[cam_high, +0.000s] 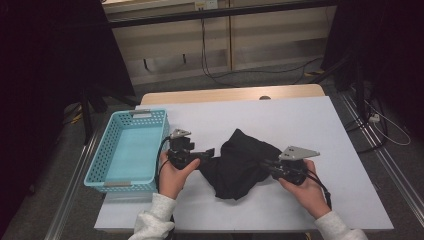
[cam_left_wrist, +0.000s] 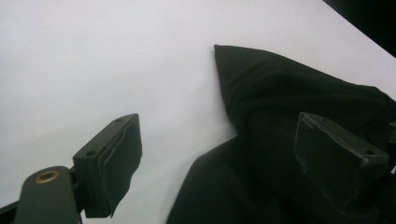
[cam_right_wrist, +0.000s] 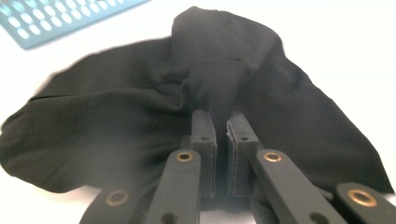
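A crumpled black cloth (cam_high: 239, 167) lies in the middle of the white table (cam_high: 285, 117). My left gripper (cam_high: 210, 152) points right at the cloth's left edge. In the left gripper view, that gripper (cam_left_wrist: 222, 161) has its jaws wide apart, the cloth (cam_left_wrist: 280, 98) reaches in between them, and neither pad presses on it. My right gripper (cam_high: 263, 164) comes in from the right side of the cloth. In the right gripper view, the right gripper (cam_right_wrist: 222, 128) is shut, and a raised fold of the black cloth (cam_right_wrist: 140, 107) is pinched between its pads.
A light blue perforated basket (cam_high: 97, 167) stands empty at the table's left edge, and its corner (cam_right_wrist: 51, 21) is in the right gripper view. White table surface stretches behind and to the right of the cloth. Beyond the table's far edge, cables lie on the floor.
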